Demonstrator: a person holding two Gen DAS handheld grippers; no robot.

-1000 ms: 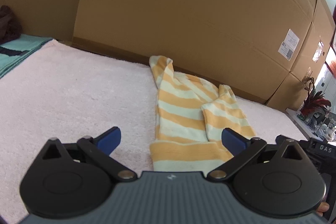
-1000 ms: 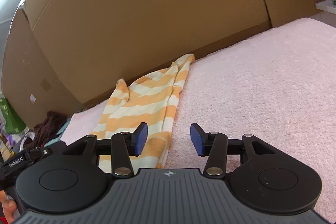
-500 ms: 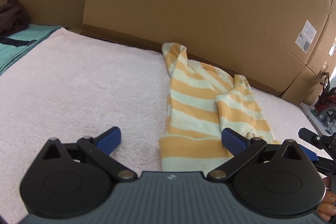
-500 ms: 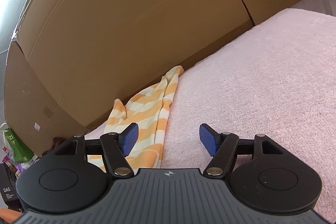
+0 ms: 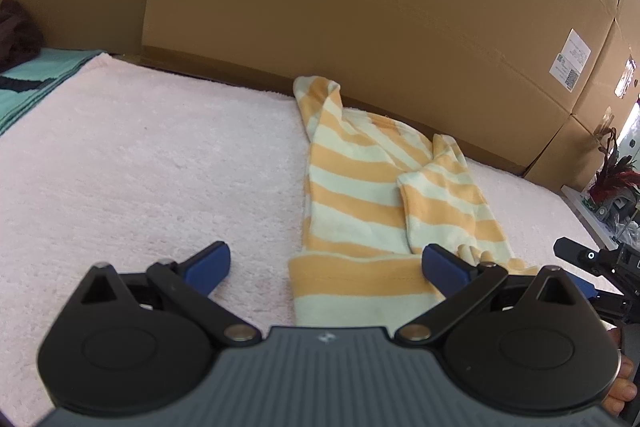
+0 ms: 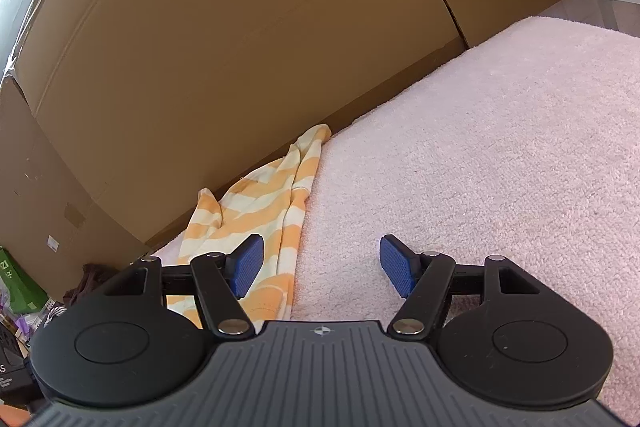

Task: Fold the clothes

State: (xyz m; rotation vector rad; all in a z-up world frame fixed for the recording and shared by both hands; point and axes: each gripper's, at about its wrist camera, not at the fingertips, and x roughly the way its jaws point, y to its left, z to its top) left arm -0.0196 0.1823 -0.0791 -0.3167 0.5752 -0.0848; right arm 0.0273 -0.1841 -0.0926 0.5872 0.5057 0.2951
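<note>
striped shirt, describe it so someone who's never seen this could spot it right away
A pink blanket runs along a wall of cardboard boxes. On it, near the boxes, lies the striped shirt, folded narrow with a sleeve laid over it. It alone has orange and cream stripes; the teal cloth at the far left is plain.

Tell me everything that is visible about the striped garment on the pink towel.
The striped garment is a soft knit top with broad orange and pale cream bands. It lies flat on the pink towel, already folded lengthwise into a narrow strip, with one sleeve laid over its body. Its far end rises a little against the cardboard box; its hem is at the near end. It looks slightly rumpled. No gripper holds it; whether either one touches it cannot be told.
</note>
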